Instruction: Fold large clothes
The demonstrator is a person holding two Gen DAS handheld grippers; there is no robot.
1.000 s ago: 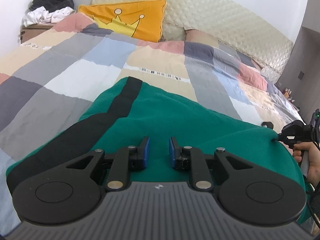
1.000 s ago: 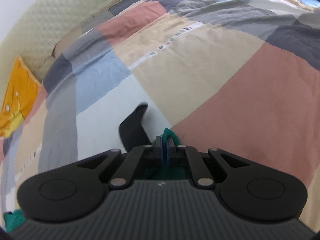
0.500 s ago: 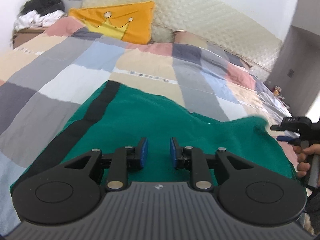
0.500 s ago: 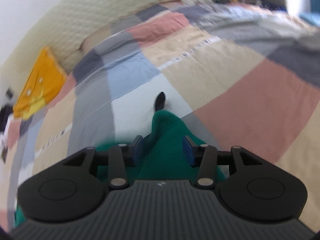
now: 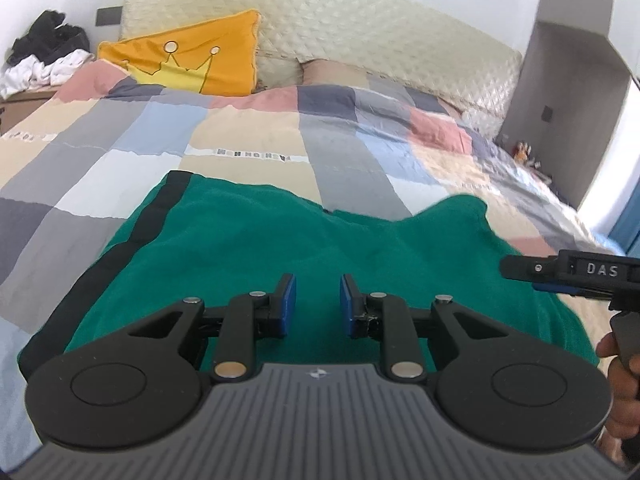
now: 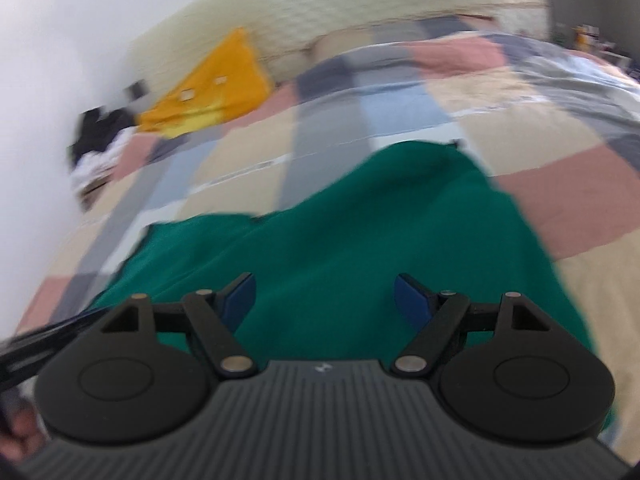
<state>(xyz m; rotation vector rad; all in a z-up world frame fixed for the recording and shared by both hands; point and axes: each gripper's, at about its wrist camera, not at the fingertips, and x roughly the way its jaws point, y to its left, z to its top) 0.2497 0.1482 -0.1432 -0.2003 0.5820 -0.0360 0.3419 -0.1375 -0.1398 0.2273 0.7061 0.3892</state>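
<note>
A large green garment (image 5: 304, 236) with a black side stripe (image 5: 132, 240) lies spread on the patchwork bed cover. It also shows in the right wrist view (image 6: 340, 240), blurred. My left gripper (image 5: 314, 302) is open and empty, hovering over the garment's near part. My right gripper (image 6: 324, 298) is wide open and empty above the garment's right side. The right gripper also shows at the right edge of the left wrist view (image 5: 576, 276).
The patchwork cover (image 5: 248, 128) spreads all around the garment. An orange crown pillow (image 5: 188, 60) and a quilted headboard (image 5: 360, 28) stand at the far end. A pile of clothes (image 5: 44, 56) sits on a bedside cabinet at far left. A grey wall (image 5: 568, 92) rises at right.
My right gripper has opened, let go of the green garment's corner and pulled back. The garment now lies flat. My left gripper stayed open and shifted slightly.
</note>
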